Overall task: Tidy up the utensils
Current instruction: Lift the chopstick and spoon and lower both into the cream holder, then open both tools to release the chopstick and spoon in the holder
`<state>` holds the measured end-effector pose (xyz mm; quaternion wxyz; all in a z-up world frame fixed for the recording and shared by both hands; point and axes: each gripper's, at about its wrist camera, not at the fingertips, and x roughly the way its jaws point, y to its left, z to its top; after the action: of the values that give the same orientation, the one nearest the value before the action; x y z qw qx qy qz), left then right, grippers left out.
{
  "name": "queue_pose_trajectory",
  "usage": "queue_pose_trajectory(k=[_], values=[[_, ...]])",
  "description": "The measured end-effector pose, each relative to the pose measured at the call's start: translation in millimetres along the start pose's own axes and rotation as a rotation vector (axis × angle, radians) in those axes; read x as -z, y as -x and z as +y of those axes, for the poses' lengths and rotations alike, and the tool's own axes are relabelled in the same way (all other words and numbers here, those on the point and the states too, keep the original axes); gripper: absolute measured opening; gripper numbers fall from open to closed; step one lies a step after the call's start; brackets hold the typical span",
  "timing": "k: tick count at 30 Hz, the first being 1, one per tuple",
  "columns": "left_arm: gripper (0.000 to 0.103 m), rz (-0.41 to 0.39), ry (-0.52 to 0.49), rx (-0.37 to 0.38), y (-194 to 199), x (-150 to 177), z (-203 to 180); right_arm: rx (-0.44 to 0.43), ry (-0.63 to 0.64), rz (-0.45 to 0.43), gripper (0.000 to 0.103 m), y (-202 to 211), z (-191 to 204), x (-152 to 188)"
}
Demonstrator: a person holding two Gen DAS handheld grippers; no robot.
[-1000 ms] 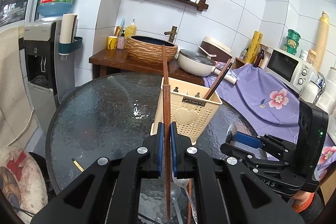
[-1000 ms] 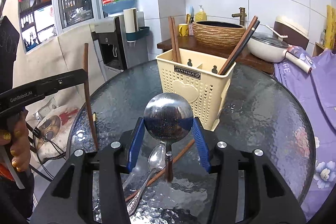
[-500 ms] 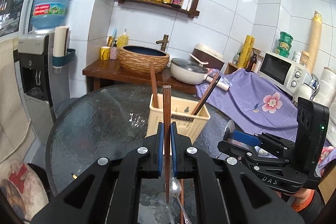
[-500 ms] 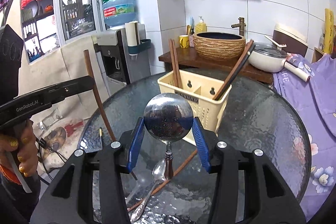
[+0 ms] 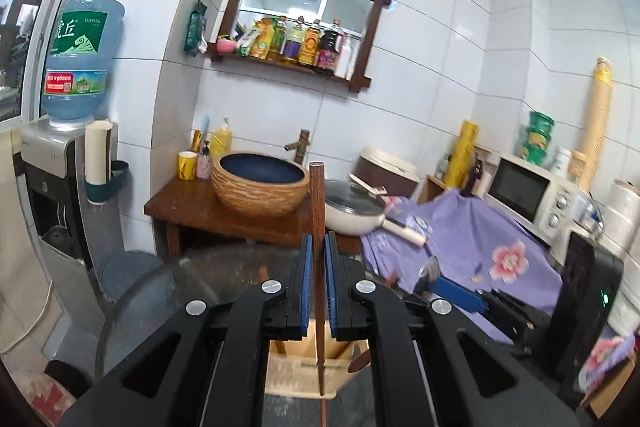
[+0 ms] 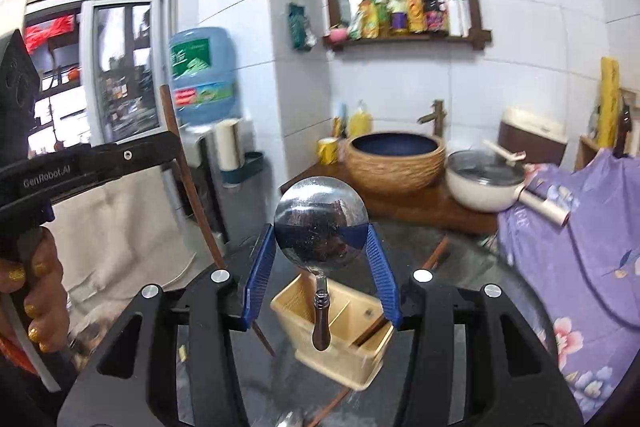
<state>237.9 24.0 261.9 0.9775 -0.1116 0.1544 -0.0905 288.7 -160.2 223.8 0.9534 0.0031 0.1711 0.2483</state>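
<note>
Above the cream holder [image 6: 340, 327], left gripper [image 5: 319, 283] clamping chopstick [image 5: 317, 227], right gripper [image 6: 320, 267] gripping ladle [image 6: 320, 223].

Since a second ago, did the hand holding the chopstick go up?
Yes. The left gripper with its chopstick rose: the yellow utensil basket on the table, once ahead of its fingers, now sits low beneath them, and the chopstick tip hangs over it.

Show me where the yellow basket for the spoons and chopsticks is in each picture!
Left wrist view: the yellow basket sits low in the middle, mostly hidden behind the left gripper, which holds a chopstick upright.
Right wrist view: it sits low in the middle, just below the right gripper and the ladle that it holds.
Shared landmark: the woven sink bowl on the wooden stand behind.
</note>
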Motion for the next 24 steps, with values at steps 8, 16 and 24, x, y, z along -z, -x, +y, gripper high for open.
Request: queue_pose_trajectory(k=[8, 16, 24], values=[[0.007, 0.005, 0.008, -0.108, -59, 12, 7, 0.079, -0.003, 0.030, 0.047, -48, -14, 24], [0.006, 0.094, -0.005, -0.145, -94, 66, 17, 0.101, -0.006, 0.096, 0.047, -84, -22, 80], [0.006, 0.170, -0.016, -0.142, -113, 100, 23, 0.106, -0.010, 0.130, 0.047, -93, -24, 112]])
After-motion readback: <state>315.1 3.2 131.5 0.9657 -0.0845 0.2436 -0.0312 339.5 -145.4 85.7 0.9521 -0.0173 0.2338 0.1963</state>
